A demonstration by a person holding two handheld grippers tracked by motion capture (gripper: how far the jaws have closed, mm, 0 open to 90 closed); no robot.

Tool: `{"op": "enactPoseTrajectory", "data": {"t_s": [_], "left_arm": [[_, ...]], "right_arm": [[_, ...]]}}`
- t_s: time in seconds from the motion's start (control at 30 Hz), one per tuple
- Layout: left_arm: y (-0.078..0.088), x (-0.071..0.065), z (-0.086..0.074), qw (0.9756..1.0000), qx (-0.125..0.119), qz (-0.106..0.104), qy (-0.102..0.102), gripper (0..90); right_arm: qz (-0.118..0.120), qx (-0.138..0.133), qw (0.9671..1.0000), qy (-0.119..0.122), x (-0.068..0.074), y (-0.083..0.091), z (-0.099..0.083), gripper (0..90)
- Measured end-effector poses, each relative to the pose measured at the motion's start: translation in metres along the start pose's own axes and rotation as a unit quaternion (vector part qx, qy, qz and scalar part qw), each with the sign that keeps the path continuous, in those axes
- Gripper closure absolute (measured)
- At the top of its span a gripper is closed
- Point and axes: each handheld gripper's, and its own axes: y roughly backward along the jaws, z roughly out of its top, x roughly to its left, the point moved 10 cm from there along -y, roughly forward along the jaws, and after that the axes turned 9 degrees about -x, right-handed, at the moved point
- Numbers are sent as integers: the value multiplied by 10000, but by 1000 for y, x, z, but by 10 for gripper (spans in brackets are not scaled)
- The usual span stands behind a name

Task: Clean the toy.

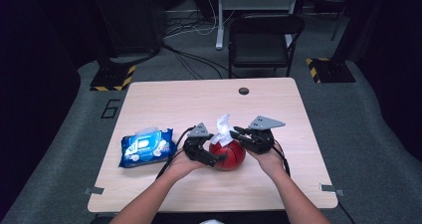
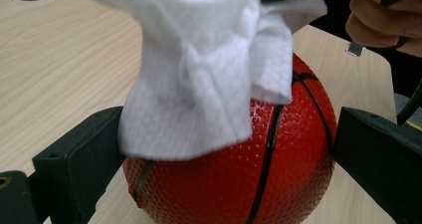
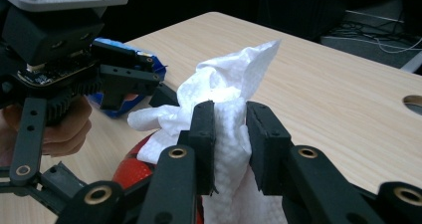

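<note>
Left tongs (image 1: 213,157) stand wide, clamping the red dimpled rubber ball (image 2: 278,174) on the counter (image 1: 164,104); right tongs (image 3: 230,137) pinch the crumpled white wipe (image 3: 219,92) draped over it. Risk: hard rubbing likely squirts the round ball out sideways, or the thin wipe slips from the narrow pinch.

— what do the tools look like?
— both black. the left gripper (image 1: 213,154) and the right gripper (image 1: 238,133) each carry a grey three-cornered plate with small screws, and a black cable trails from each.
— and the jaws?
— blocky black pads on linked bars with brass-ringed pivots; one has a toothed gear. forearms bare, no sleeves.
</note>
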Motion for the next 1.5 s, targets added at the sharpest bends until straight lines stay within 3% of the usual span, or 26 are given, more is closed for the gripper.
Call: {"op": "enactPoseTrajectory", "data": {"t_s": [0.07, 0.23, 0.37, 0.5, 0.67, 0.73, 0.77, 0.83, 0.9, 1.0, 1.13, 1.2, 1.33, 1.5], "left_arm": [[0, 1, 0, 10000, 6, -1, 13, 17], [1, 2, -1, 10000, -1, -32, 54, 18], [2, 2, -3, 9999, 31, -82, 125, 23], [2, 2, -3, 9999, 38, -81, 112, 23], [2, 2, -3, 9998, 25, -98, 147, 24], [2, 1, -4, 9998, 48, -113, 152, 24], [2, 1, -3, 9998, 51, -115, 150, 24], [2, 1, -4, 9998, 53, -108, 166, 24], [3, 1, -4, 9998, 68, -116, 145, 24], [3, 1, -4, 9999, 81, -106, 105, 24], [3, 0, -5, 9998, 98, -138, 113, 24], [3, 0, -5, 9998, 93, -138, 120, 24], [4, 1, -4, 9999, 61, -94, 101, 20], [2, 1, 0, 10000, 9, -55, -39, 6]], "right_arm": [[63, 85, 9999, -13, -1, 4, -1, 739], [283, 395, 9986, 226, 6, 9, -13, 740], [214, 512, 9976, 415, 6, 16, -21, 741], [64, 623, 9974, 352, -5, 22, -27, 743], [49, 756, 9961, 445, -9, 26, -33, 743], [160, 835, 9953, 464, -8, 28, -35, 740], [198, 824, 9953, 472, -7, 28, -35, 726], [558, 696, 9951, 435, 2, 30, -32, 597], [639, 664, 9949, 419, 5, 30, -30, 526], [523, 543, 9966, 327, 6, 26, -23, 399], [390, 432, 9980, 237, 5, 19, -16, 355], [346, 389, 9984, 205, 6, 15, -14, 390], [457, 456, 9971, 402, 14, 6, -18, 650], [573, 379, 9972, 298, 20, 3, -17, 704]]}}
